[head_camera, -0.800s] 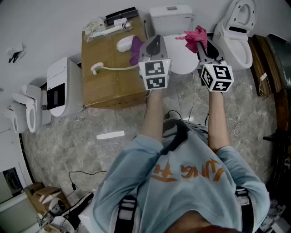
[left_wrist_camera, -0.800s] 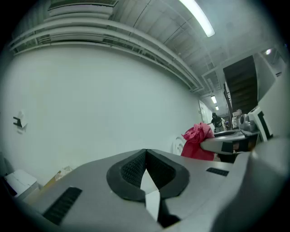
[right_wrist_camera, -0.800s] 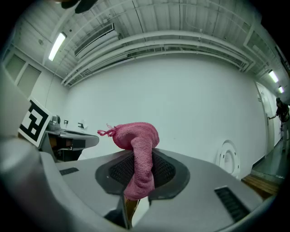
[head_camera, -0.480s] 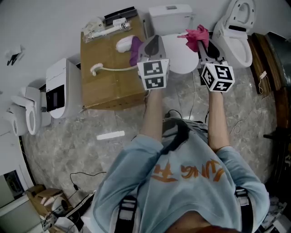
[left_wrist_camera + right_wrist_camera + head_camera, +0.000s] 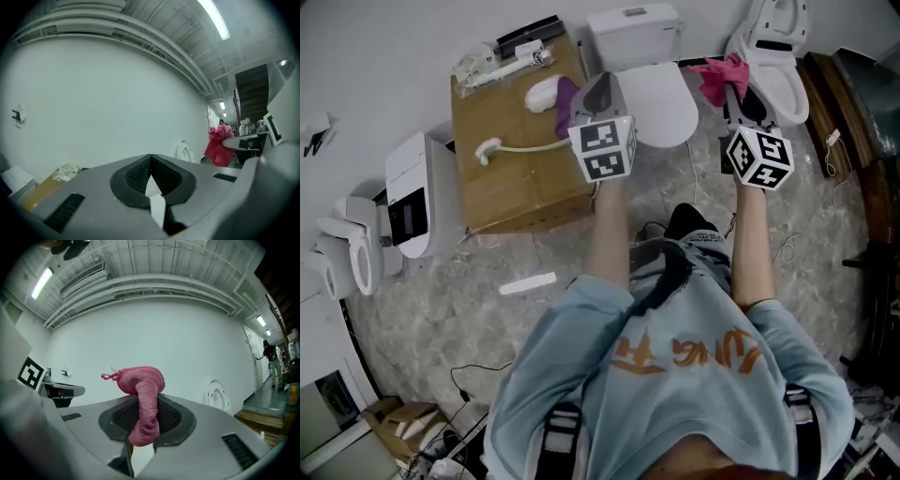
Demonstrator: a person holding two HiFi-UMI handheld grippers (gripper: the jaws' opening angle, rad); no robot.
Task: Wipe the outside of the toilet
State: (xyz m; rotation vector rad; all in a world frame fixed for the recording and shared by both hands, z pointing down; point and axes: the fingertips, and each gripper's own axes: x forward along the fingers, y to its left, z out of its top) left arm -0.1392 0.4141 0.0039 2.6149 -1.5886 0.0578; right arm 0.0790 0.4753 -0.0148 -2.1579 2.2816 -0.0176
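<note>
Right gripper (image 5: 143,425): jaws clamped on pink cloth (image 5: 140,385), right of closed-lid toilet (image 5: 661,103), near second toilet (image 5: 769,66). Left gripper (image 5: 151,173): jaws pressed together, empty, between toilet and cardboard box (image 5: 511,178).

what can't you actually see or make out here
Toilet sides and base: head view, hidden under its closed lid; both gripper views face the wall.
Small items on the cardboard box: head view, too small.
Floor at the feet: head view, hidden by the person's body.
</note>
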